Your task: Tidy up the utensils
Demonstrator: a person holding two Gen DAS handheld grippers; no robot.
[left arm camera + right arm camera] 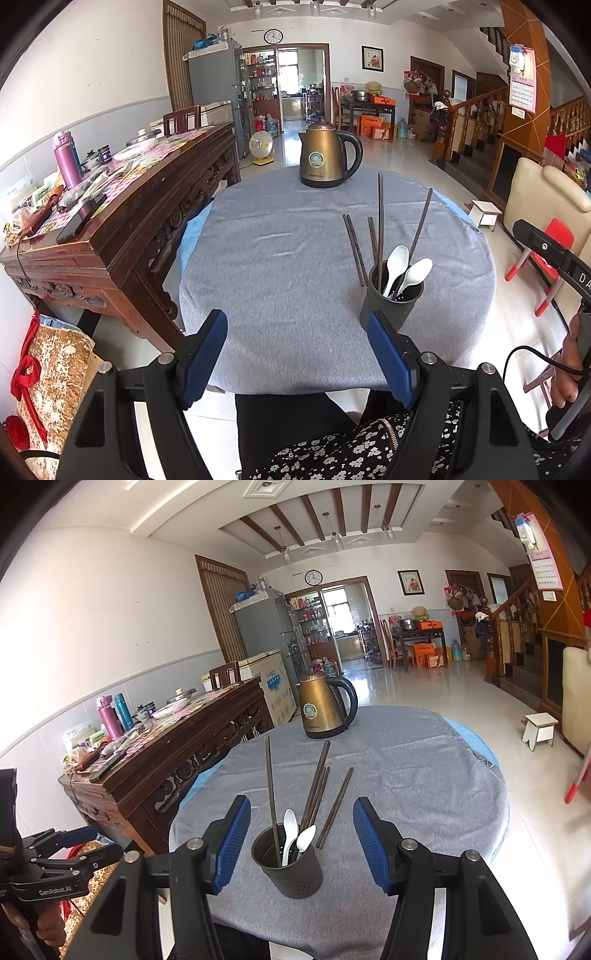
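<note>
Centrally, a round table (424, 775) under grey cloth carries a brass kettle (325, 709) at its far side. Nearer, a dark cup (291, 867) stands upright holding two white spoons (295, 838) and several chopsticks (271, 794). One chopstick (334, 808) lies on the cloth just beside the cup. Left gripper (297, 358) and right gripper (301, 845) both spread, nothing held.
</note>
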